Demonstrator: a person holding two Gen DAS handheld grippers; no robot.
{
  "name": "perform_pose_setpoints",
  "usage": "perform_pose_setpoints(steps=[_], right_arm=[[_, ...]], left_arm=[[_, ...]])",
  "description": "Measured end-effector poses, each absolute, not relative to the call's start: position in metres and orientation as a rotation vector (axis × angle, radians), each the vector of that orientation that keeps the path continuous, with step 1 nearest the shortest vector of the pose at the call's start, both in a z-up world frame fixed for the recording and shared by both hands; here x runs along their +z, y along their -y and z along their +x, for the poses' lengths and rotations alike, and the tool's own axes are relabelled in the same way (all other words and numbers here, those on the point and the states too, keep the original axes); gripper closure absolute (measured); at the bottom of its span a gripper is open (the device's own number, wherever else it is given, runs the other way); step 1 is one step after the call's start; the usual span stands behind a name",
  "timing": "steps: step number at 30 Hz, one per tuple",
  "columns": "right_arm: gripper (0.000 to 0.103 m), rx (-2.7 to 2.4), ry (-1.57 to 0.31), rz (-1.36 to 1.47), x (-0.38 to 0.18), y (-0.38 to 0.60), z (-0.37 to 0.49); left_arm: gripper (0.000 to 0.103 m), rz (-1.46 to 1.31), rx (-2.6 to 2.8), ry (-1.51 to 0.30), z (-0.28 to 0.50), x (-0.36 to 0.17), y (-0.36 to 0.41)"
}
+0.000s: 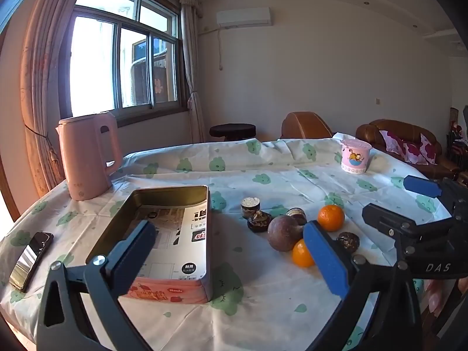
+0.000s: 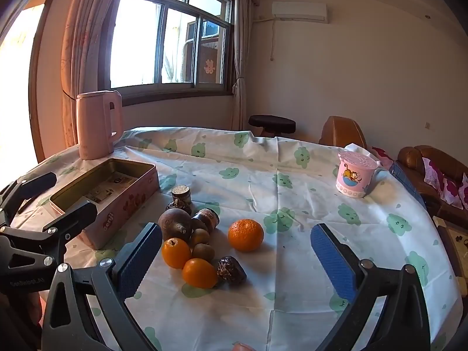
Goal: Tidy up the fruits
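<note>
Worktop point(image 2: 292, 263) draped in cloud-print cloth, window behind. Fruits point(image 2: 187, 251) clustered just ahead-left of right claw point(image 2: 237, 259); tin box point(image 1: 163, 234) ahead of left claw point(image 1: 231, 259). Both claws spread wide, empty. Kettle point(image 1: 87, 155) beyond box.

Two matching tools here. The left gripper point(image 1: 234, 251) has a black plastic frame with triangular cut-outs, silver round screws at the finger hinges, and blue ribbed pads point(image 1: 326, 259). The right gripper point(image 2: 235, 259) is the same build: black arms, silver screws, blue textured pads point(image 2: 333, 263). White letters "DAS" mark its side, at three o'clock in the left view.
</note>
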State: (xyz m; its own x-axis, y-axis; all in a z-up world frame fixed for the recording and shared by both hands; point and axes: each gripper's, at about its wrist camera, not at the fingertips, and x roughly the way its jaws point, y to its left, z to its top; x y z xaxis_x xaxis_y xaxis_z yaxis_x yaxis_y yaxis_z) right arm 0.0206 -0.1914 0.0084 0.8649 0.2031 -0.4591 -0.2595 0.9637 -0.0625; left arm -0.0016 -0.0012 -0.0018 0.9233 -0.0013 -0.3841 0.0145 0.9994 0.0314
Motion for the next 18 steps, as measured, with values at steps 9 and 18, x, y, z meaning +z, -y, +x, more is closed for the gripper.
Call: perform_pose_setpoints(steps=[9, 18], right_arm=[[0.001, 0.221, -0.471, -0.111, 0.0092, 0.1961, 0.0227], [0.001, 0.218, -0.469, -0.103, 0.0088, 0.1989, 0.0234]], left_arm=[[0.000, 0.027, -0.005, -0.396, -0.0024, -0.0011, -0.0030], [0.000, 0.025, -0.003, -0.396, -0.0020, -0.0033, -0.0062]])
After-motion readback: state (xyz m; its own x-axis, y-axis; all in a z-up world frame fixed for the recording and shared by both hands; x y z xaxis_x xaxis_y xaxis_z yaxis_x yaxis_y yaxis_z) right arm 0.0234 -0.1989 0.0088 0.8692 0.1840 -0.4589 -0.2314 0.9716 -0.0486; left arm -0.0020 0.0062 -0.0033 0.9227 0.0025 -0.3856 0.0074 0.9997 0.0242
